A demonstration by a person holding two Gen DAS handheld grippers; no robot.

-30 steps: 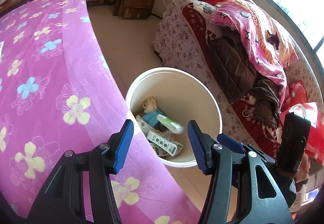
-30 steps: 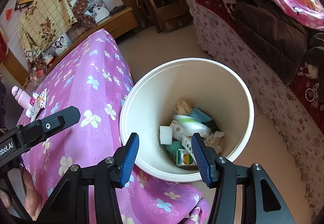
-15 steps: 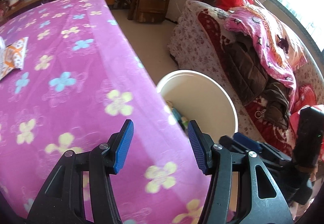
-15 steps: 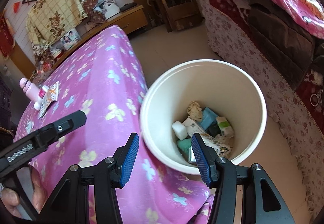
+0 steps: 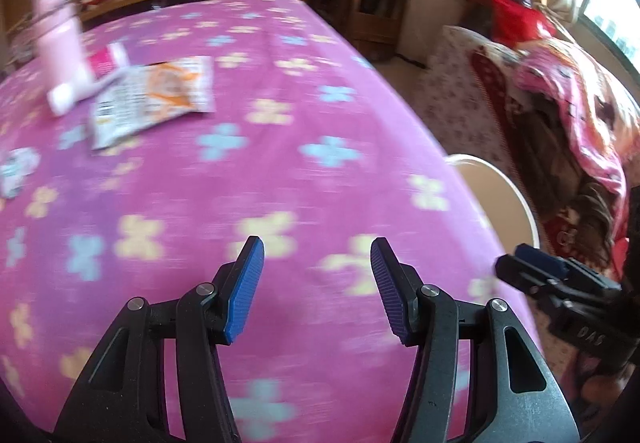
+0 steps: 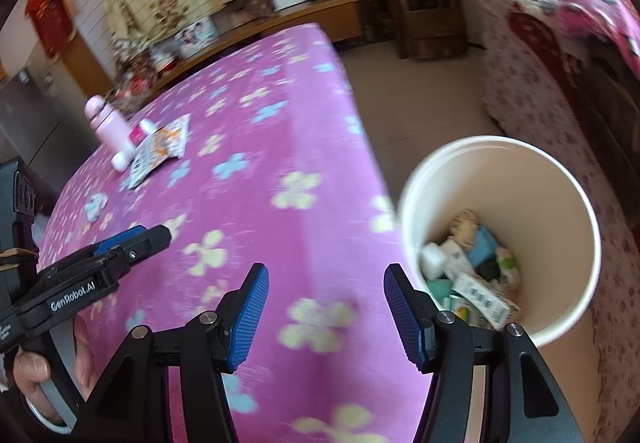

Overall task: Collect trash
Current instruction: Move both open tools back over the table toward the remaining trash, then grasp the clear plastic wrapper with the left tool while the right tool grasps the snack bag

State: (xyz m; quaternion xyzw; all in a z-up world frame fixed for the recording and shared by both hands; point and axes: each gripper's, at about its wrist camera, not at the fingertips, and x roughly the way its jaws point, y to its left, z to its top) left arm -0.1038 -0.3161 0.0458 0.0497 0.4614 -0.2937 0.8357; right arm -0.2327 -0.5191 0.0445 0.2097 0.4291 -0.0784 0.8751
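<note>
A: What is the trash looking like?

B: A crinkled white-and-orange snack wrapper [image 5: 152,99] is lying flat on the purple flowered surface [image 5: 320,203], at its far left. It is touching a pink bottle [image 5: 60,47] standing just behind it. A small pale scrap [image 5: 16,171] is sitting nearer the left edge, though it is too blurred to say more. From the right wrist view the wrapper [image 6: 160,151] is resting beside the same bottle [image 6: 108,127].

A: And the bin?

B: The cream bucket [image 6: 576,203] is standing on the floor against the surface's right edge, holding boxes and packets [image 6: 472,271].

A: What are the tools doing?

B: The left hand-held gripper [image 5: 316,283] is hovering over the surface with its blue pads spread wide and nothing between them. The right hand-held gripper [image 6: 326,307] is likewise gaping and empty, hanging near the surface's edge beside the bucket.

A: What is differing from a second ago?

B: Both are swinging away from the bucket toward the surface; the left view was looking straight into the bin then, and now only the rim [image 5: 516,199] is showing.
</note>
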